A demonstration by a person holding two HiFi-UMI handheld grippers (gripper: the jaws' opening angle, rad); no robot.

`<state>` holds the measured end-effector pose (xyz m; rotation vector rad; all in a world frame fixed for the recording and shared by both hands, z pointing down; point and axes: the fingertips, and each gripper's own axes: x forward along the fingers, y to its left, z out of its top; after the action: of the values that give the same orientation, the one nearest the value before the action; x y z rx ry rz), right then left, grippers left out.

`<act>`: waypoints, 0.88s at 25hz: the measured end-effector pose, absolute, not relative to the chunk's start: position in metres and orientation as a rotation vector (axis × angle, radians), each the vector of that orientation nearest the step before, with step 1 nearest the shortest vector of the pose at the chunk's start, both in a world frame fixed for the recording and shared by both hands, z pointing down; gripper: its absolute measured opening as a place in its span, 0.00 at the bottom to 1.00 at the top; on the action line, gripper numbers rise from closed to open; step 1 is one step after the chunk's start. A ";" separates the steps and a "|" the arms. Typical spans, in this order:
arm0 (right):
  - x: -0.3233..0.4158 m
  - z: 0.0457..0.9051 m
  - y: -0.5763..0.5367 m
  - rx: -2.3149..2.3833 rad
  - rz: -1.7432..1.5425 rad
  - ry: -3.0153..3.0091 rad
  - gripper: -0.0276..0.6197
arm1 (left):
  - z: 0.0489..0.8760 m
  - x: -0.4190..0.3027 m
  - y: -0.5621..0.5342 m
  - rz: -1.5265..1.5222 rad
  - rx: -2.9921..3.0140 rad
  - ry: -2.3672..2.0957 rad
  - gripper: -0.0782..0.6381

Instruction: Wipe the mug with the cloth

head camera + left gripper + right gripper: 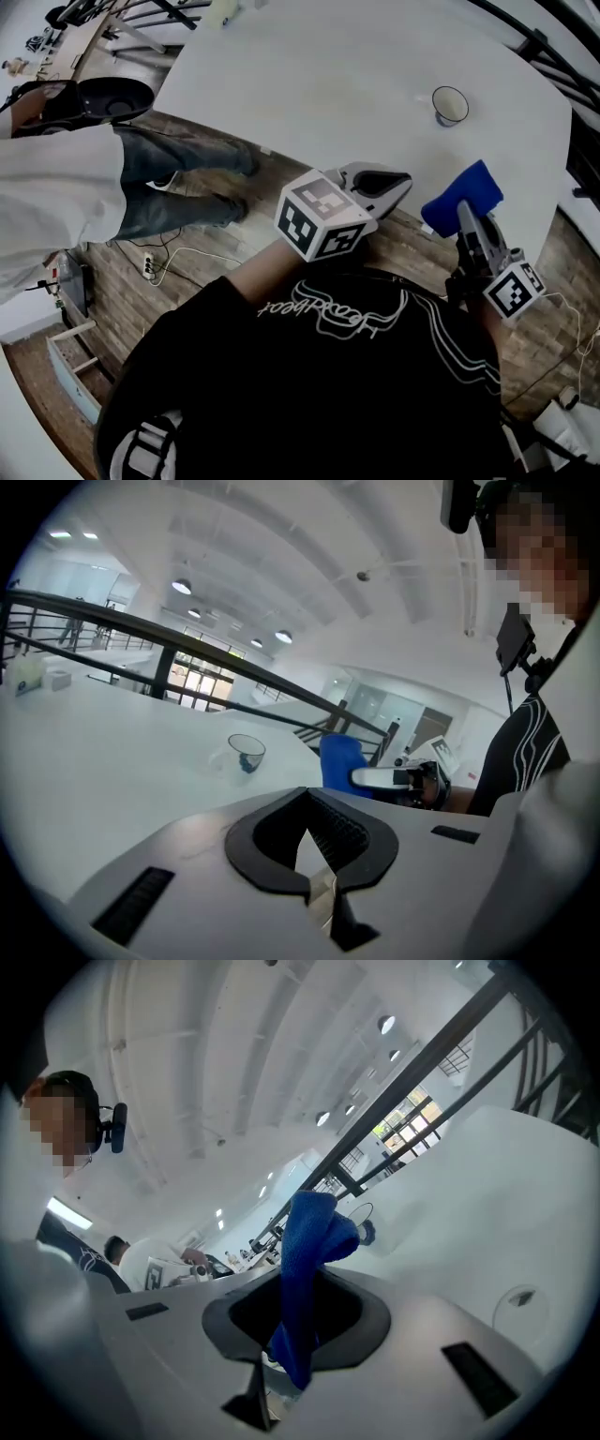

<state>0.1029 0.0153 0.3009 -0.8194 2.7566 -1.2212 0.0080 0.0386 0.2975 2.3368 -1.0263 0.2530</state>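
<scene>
Right tool (298, 1358) clamps the cloth (314, 1237); left tool (319, 864) shows empty, closed jaws only in its own view.

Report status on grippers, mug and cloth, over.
Left gripper shut, empty. Right gripper shut on the cloth. Mug upright on the table, untouched, apart from both. Nothing between.
</scene>
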 end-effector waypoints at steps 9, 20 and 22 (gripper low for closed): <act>0.070 0.330 -0.042 -1.004 -1.268 2.617 0.13 | 0.340 -0.036 -0.033 0.364 2.361 -0.919 0.12; 0.045 0.373 -0.072 -1.155 -1.347 2.427 0.13 | 0.401 -0.061 -0.096 0.518 2.446 -0.762 0.12; 0.048 0.376 -0.072 -1.178 -1.342 2.417 0.13 | 0.407 -0.059 -0.105 0.559 2.490 -0.752 0.14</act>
<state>0.0475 -0.0718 0.3763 -1.1783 2.4174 -1.3422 -0.0587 -0.1050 0.4067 2.4895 -0.7518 0.5590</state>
